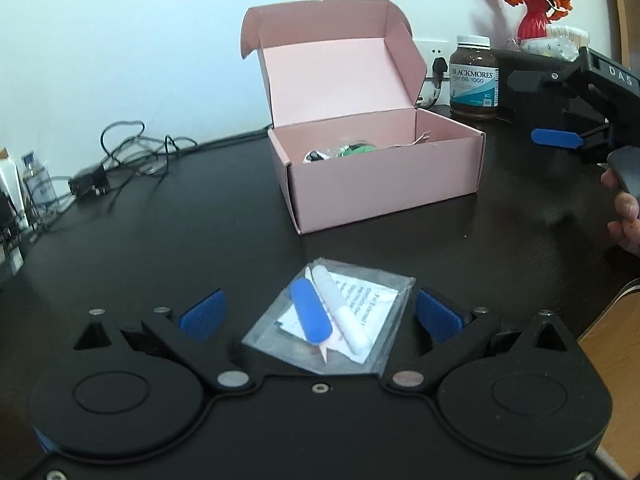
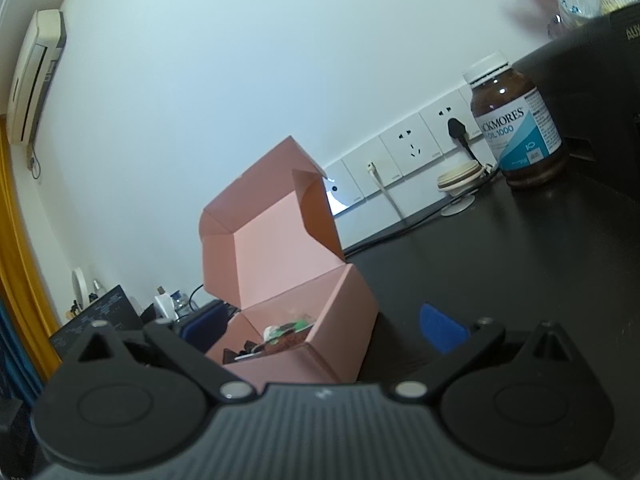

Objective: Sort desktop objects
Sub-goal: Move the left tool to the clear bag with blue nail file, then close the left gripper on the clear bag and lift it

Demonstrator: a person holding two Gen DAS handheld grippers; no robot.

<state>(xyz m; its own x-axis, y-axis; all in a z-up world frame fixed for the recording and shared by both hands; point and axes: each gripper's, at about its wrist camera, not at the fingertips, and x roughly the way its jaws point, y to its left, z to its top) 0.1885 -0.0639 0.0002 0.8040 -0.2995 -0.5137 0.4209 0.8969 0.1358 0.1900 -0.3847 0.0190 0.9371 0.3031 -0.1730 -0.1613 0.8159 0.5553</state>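
A clear plastic bag (image 1: 360,300) lies on the dark table (image 1: 180,240); it holds a blue stick, a white tube and a printed slip. My left gripper (image 1: 320,316) is open, its blue pads (image 1: 202,316) standing on either side of the bag without pinching it. Further back stands a pink cardboard box (image 1: 380,176) with its lid up; green and white items lie inside. My right gripper (image 2: 320,326) is open and holds nothing, hovering just right of the pink box (image 2: 296,292). In the left wrist view the right gripper (image 1: 560,138) shows at the right edge, held by a hand (image 1: 626,216).
A brown fish-oil bottle (image 1: 475,76) stands behind the box on the right, beside a black device (image 2: 592,80). A red vase of orange flowers (image 1: 534,20) is at the back right. Tangled cables and a charger (image 1: 120,156) lie at the back left. Wall sockets (image 2: 408,148) run along the wall.
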